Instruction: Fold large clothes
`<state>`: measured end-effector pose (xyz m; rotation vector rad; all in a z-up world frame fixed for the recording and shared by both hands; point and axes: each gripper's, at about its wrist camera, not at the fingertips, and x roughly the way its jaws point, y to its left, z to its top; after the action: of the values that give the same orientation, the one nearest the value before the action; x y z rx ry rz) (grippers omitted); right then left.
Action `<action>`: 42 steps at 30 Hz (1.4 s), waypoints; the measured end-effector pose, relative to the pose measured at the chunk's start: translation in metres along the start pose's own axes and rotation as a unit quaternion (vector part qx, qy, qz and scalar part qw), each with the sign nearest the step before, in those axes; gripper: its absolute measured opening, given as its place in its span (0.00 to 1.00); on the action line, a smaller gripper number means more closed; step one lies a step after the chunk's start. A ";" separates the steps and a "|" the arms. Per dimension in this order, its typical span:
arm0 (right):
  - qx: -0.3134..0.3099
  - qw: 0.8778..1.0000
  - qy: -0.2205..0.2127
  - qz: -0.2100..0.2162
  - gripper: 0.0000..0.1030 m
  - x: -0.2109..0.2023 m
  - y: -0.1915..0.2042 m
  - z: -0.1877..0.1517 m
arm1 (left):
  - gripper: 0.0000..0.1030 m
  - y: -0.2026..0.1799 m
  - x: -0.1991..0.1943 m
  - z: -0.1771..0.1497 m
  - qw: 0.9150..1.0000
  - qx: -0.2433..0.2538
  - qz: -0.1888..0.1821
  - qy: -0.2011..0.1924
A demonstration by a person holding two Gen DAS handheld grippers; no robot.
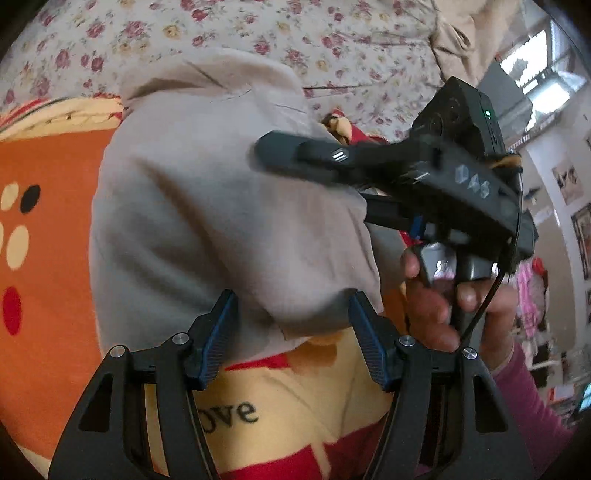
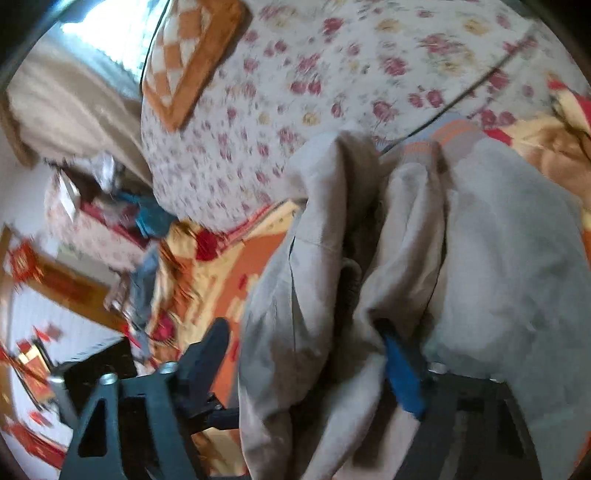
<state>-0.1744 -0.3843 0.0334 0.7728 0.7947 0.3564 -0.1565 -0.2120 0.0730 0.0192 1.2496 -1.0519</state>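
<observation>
A large pale grey garment point(image 1: 203, 203) lies bunched on an orange, yellow and red blanket point(image 1: 48, 240). My left gripper point(image 1: 291, 295) is open, and its blue pads flank the garment's near folded edge without squeezing it. The right gripper point(image 1: 317, 177) comes in from the right, held by a person's hand point(image 1: 436, 310). One of its fingers lies on top of the cloth and the other is tucked under a fold. In the right wrist view the garment point(image 2: 509, 258) is heaped in thick folds between the fingers of the right gripper point(image 2: 303, 328), which stand wide.
A floral sheet point(image 1: 221, 33) covers the bed beyond the blanket point(image 2: 236, 269). A checkered orange cushion point(image 2: 188, 55) lies at the bed's far corner. A purple sleeve point(image 1: 524, 398) is at lower right. Cluttered furniture and clothes point(image 2: 110, 221) stand beside the bed.
</observation>
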 end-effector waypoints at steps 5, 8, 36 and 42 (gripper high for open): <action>-0.050 0.997 0.006 -0.060 0.54 0.017 0.006 -0.001 | 0.61 -0.002 0.010 0.000 1.000 -0.003 0.002 0.002; -0.081 0.991 -0.003 -0.106 0.36 0.022 0.013 -0.006 | 0.61 -0.004 0.011 0.001 1.000 0.003 0.010 0.004; -0.055 0.959 -0.120 -0.250 0.51 -0.099 -0.014 0.015 | 0.62 0.022 0.023 0.065 0.993 -0.008 0.112 -0.042; -0.094 0.964 -0.097 -0.230 0.49 -0.056 0.007 0.050 | 0.67 0.017 0.028 0.063 0.990 0.009 0.133 -0.053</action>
<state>-0.1740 -0.4344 0.0890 0.4189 0.7188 -0.0607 -0.0996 -0.2542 0.0672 0.1394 1.1056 -0.8220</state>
